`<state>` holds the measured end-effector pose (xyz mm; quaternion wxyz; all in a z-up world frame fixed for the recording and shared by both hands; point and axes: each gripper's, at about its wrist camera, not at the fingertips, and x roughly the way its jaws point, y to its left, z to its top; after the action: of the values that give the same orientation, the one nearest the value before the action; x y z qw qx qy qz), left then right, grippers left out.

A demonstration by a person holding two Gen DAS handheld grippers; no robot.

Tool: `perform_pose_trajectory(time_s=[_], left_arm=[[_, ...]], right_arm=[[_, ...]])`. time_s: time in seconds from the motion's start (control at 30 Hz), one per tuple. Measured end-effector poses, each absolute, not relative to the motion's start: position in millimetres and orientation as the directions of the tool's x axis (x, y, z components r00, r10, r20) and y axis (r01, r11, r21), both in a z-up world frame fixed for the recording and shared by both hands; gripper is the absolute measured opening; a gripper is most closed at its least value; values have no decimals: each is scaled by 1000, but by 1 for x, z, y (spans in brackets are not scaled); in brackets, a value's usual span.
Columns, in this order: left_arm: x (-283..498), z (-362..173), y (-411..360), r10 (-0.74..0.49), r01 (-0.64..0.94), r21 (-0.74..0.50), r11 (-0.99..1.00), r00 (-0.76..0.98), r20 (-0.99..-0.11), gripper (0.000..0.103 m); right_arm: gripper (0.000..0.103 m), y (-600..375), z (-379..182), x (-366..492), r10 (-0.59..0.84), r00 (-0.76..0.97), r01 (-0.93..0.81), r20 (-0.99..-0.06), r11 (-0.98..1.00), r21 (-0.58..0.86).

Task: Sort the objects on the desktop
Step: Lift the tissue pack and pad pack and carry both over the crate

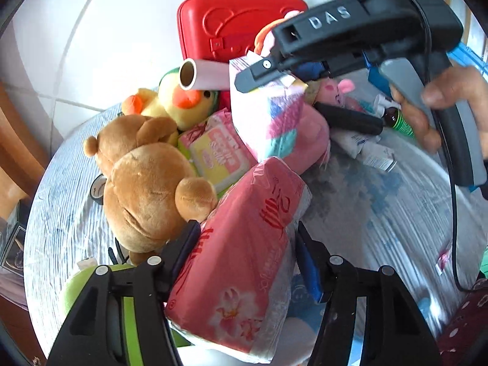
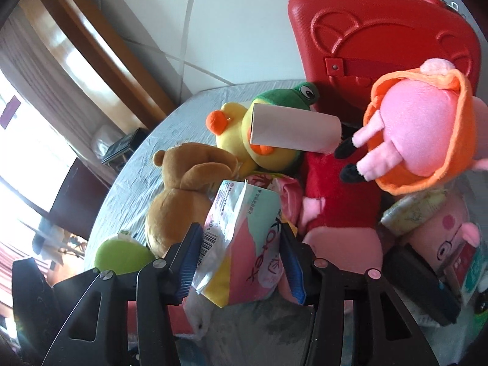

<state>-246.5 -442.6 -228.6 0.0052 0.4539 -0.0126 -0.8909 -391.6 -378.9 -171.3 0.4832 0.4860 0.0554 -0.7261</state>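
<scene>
My left gripper is shut on a pink tissue pack with flower print, held above the round table. My right gripper is shut on a pastel Kotex pack; in the left wrist view the same gripper holds that pack over the pile. A brown teddy bear lies face down left of the tissue pack. A yellow duck plush and a paper roll lie behind it.
A red hard case stands at the table's back. Pink pig plushes and a red-dressed one lie at right. A green round toy sits near the left edge. Tubes and a small bottle lie at right.
</scene>
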Motion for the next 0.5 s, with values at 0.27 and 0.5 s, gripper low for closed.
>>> perform_pose_trajectory(time_s=[0.27,0.5], left_arm=[[-236,-191,-413,-21,-23,48,-999,-664,-748,59],[-228,-143,-372,6,-71,71,-995,-747,-665,59]], right_arm=[[49,-318,-135,-374,-675,-161,735,-720,-569,368],[49,-244,-90,-351,-696,-287,693,-658,-625,359]])
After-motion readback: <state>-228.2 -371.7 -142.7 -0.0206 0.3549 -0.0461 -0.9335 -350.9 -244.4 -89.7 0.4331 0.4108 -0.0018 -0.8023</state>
